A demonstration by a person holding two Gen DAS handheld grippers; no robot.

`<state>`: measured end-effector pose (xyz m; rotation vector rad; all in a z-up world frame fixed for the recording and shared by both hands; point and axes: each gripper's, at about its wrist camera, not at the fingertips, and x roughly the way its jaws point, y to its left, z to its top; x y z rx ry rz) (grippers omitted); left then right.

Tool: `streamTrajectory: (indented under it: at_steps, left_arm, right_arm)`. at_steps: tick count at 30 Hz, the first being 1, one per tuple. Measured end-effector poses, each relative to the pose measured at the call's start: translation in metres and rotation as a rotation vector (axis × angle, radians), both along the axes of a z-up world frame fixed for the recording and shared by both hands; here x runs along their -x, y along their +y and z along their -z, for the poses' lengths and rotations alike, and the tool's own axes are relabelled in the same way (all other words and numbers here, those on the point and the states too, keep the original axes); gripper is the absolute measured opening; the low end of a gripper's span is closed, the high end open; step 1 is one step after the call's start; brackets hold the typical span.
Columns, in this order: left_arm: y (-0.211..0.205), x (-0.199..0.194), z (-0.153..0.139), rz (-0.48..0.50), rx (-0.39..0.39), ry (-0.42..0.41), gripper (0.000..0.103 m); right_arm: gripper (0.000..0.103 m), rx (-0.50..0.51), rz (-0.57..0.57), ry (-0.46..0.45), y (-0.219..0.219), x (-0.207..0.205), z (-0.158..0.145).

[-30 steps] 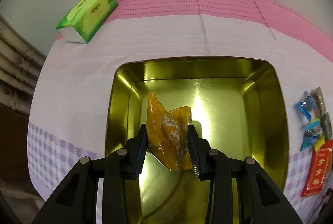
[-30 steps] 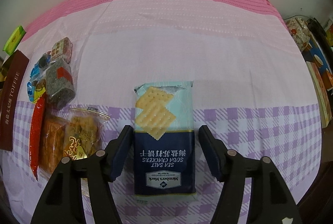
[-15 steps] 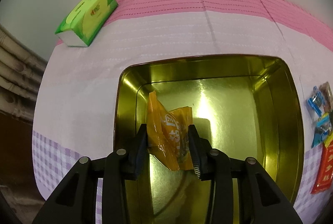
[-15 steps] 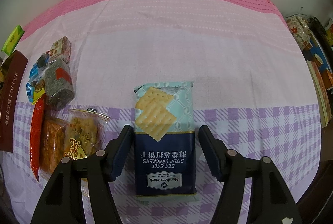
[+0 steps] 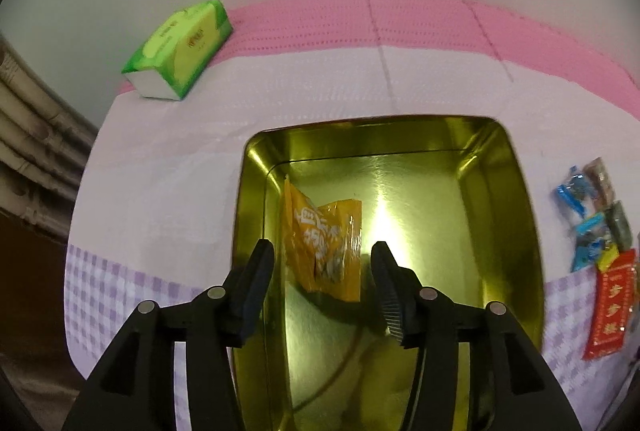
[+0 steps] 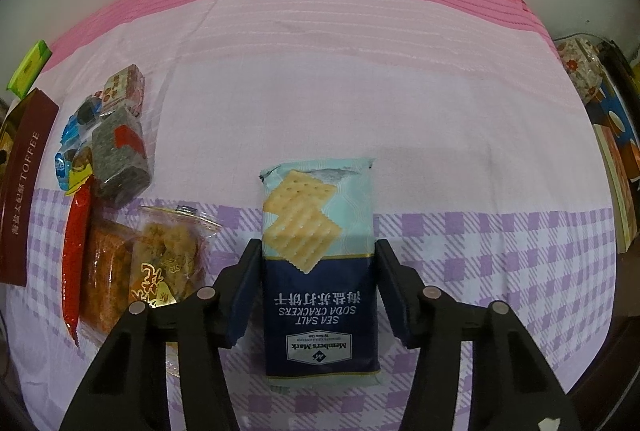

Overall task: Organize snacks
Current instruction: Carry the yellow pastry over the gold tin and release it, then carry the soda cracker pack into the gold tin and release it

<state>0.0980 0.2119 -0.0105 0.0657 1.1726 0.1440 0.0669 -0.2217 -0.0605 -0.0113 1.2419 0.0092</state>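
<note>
A: Left gripper [image 5: 322, 265]? 
B: Jaws apart, over the shiny gold metal tin [image 5: 516, 199]. Crinkled orange snack packet [image 5: 324, 243] sits between the fingers, inside the tin, no contact visible.

A: Right gripper [image 6: 316, 285]? 
B: Spread wide, straddling the blue-and-mint soda cracker pack [image 6: 320, 271] lying flat on the pink-and-lilac checked cloth [image 6: 400, 91]. Not clamped.

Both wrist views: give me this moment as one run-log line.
left tongs: open, orange packet released in gold tin | right tongs: open, straddling cracker pack on tablecloth
</note>
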Motion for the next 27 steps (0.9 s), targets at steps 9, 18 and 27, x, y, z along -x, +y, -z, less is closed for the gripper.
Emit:
streamTrajectory:
  at_steps: [9, 18, 27]
  left_arm:
    - [0.004, 0.057, -0.031, -0.081, -0.007, -0.116, 0.07]
    - [0.043, 0.092, -0.037, -0.239, 0.028, -0.164, 0.078]
    - [0.074, 0.111, -0.034, -0.345, 0.057, -0.162, 0.079]
  right_arm:
    - [0.047, 0.002, 0.002, 0.005, 0.001, -0.001, -0.001]
    - [0.046, 0.056, 0.048, -0.057, 0.006, 0.003, -0.017]
    - [0.047, -0.032, -0.029, -0.207, 0.068, 0.002, -0.085]
